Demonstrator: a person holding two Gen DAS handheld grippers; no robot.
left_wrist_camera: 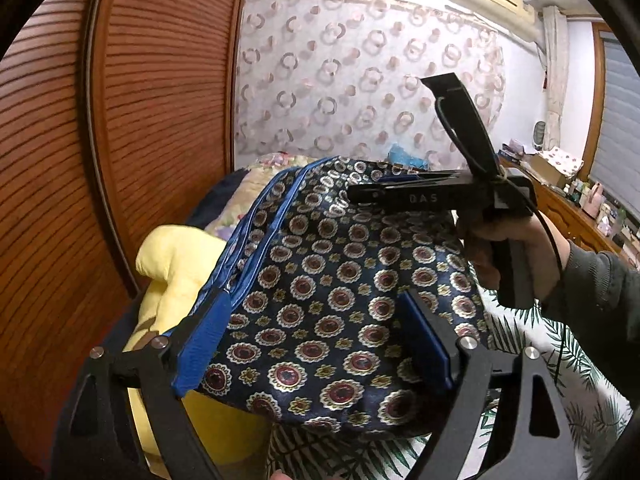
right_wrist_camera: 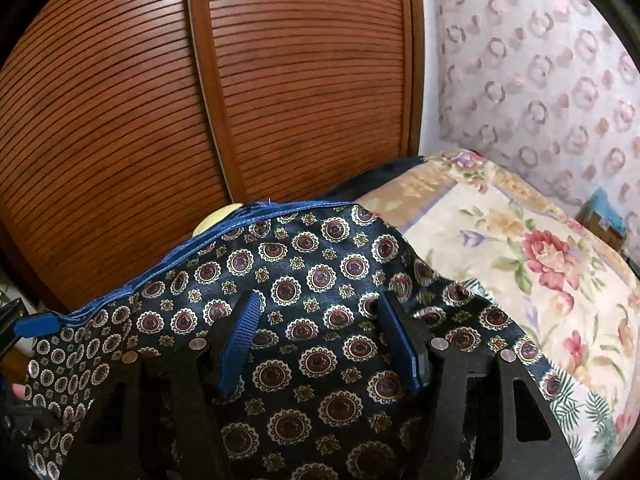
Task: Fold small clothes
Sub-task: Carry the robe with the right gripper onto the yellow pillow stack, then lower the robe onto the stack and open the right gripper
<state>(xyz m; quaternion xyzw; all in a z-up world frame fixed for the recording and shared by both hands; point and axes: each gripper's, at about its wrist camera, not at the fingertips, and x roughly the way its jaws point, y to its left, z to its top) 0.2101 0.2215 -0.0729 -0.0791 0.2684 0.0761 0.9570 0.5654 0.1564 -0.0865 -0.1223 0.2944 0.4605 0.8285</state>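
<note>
A dark navy garment (left_wrist_camera: pixel 340 288) with red and gold medallions and a blue-trimmed edge is held up above the bed. My left gripper (left_wrist_camera: pixel 316 344) stands open, its blue pads on either side of the cloth; the left pad (left_wrist_camera: pixel 200 344) lies against the blue trim. My right gripper (left_wrist_camera: pixel 372 194), seen from the side in the left wrist view, pinches the garment's far edge. In the right wrist view the garment (right_wrist_camera: pixel 304 280) drapes between and past the fingers of the right gripper (right_wrist_camera: pixel 320 344), whose pads stand apart.
A wooden slatted wardrobe door (left_wrist_camera: pixel 132 120) stands close on the left. A yellow cushion (left_wrist_camera: pixel 176 264) lies under the garment. The bed has a leaf-print sheet (left_wrist_camera: pixel 560 380) and a floral quilt (right_wrist_camera: pixel 520 248). A cluttered wooden shelf (left_wrist_camera: pixel 568 200) runs along the right wall.
</note>
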